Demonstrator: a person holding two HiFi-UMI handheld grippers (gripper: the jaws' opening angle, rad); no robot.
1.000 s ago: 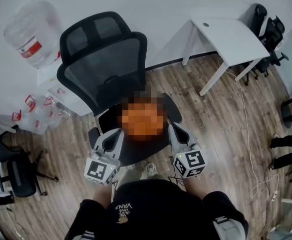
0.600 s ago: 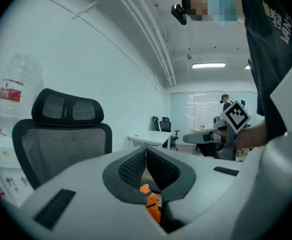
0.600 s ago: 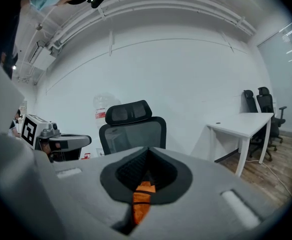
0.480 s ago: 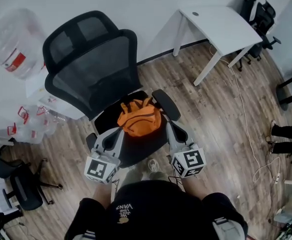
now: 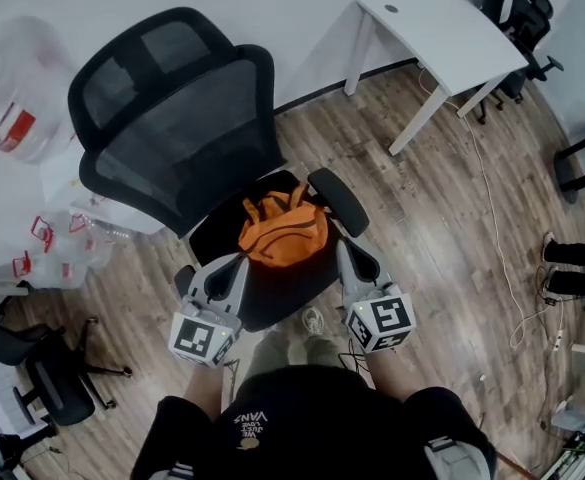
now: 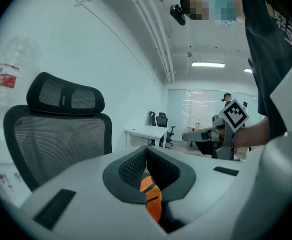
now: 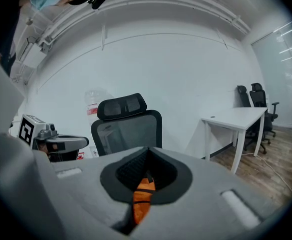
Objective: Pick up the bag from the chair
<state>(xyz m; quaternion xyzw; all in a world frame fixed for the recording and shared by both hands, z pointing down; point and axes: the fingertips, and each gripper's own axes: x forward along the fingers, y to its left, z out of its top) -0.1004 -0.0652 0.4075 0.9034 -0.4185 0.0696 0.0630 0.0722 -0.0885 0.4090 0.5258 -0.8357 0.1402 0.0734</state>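
Flanking the bag (image 5: 282, 234) on the chair (image 5: 187, 133), left gripper (image 5: 239, 262) and right gripper (image 5: 344, 249) are both closed.

A white desk (image 5: 442, 28) stands on wood floor (image 5: 442, 228) (water jug (image 5: 10, 83) at the wall).

Wall (image 5: 292, 3): plain white.
Floor (image 5: 442, 238): brown wood planks.
Desk (image 5: 440, 30): white, against wall.
Spare chairs (image 5: 517, 8): black, far corner.
Light (image 6: 208, 64): ceiling strip, lit.

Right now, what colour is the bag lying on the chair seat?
Orange. The bag shows best in the head view.
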